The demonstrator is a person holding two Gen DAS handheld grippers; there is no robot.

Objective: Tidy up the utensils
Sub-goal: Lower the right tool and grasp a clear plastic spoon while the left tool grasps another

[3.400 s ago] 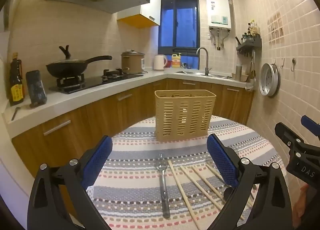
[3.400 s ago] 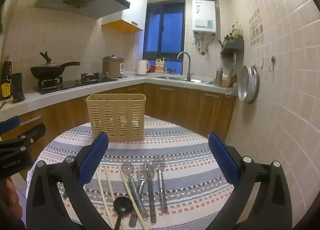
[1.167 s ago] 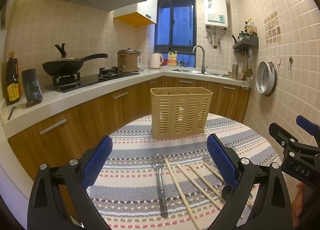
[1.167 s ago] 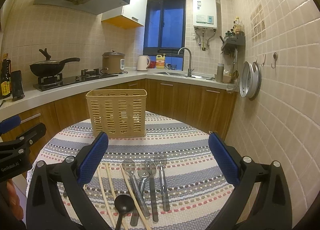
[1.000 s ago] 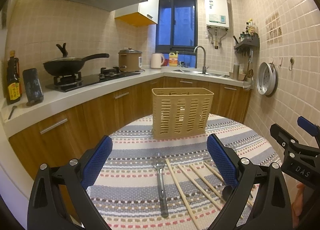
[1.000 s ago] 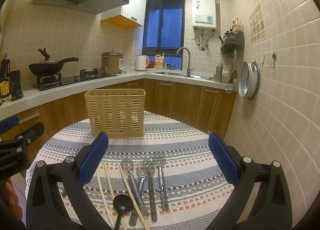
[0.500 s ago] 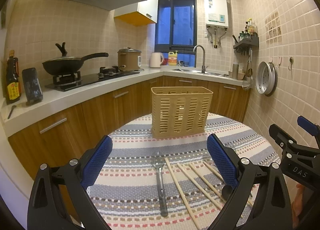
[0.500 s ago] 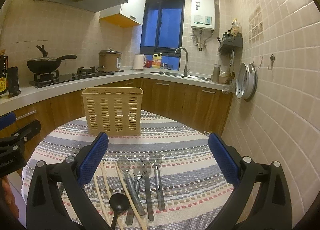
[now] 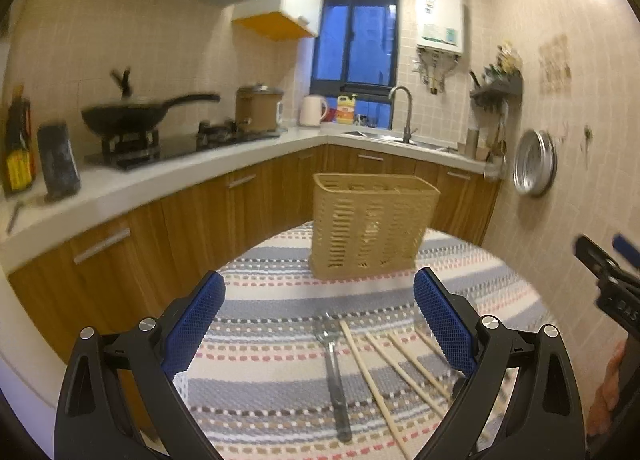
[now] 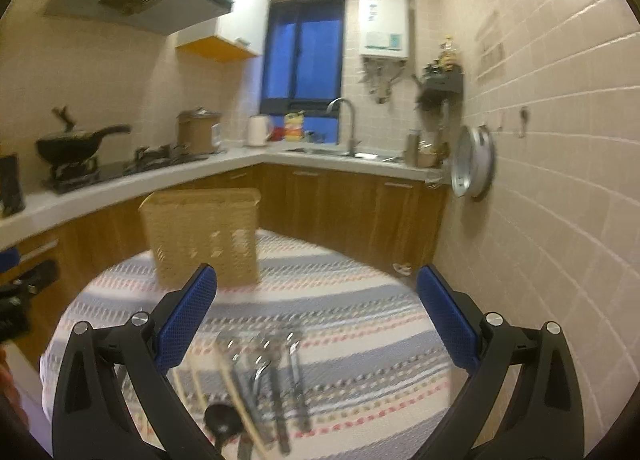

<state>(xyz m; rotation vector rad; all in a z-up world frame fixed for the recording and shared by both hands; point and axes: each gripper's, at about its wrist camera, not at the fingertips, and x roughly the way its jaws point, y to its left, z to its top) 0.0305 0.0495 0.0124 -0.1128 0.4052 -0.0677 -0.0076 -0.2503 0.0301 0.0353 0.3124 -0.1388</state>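
1. The left gripper (image 9: 318, 316) hangs over the near edge of the round bench (image 9: 256, 316), its blue-padded fingers (image 9: 194, 324) spread wide and empty.
2. The right gripper (image 10: 316, 312) is likewise released, with nothing between its fingers (image 10: 448, 318); its view is blurred, so fine detail there is uncertain.
3. The utensils lie loose on the striped cloth at the near side. From the left wrist view a metal spoon (image 9: 334, 372) lies just below the gap between the fingers, with wooden chopsticks (image 9: 384, 376) fanned to its right.
4. From the right wrist view a cluster of metal spoons (image 10: 276, 376) and a black ladle (image 10: 222, 420) lies below and left of centre.
5. The beige slotted utensil basket (image 9: 370, 230) stands upright at the far side of the bench, well apart from the utensils, and looks empty.
6. The long axes of the spoons and chopsticks run roughly away from the cameras, along the line of the fingers, so either gripper can probably close across a handle without turning. The left looks nearer the lone spoon, the right nearer the cluster.
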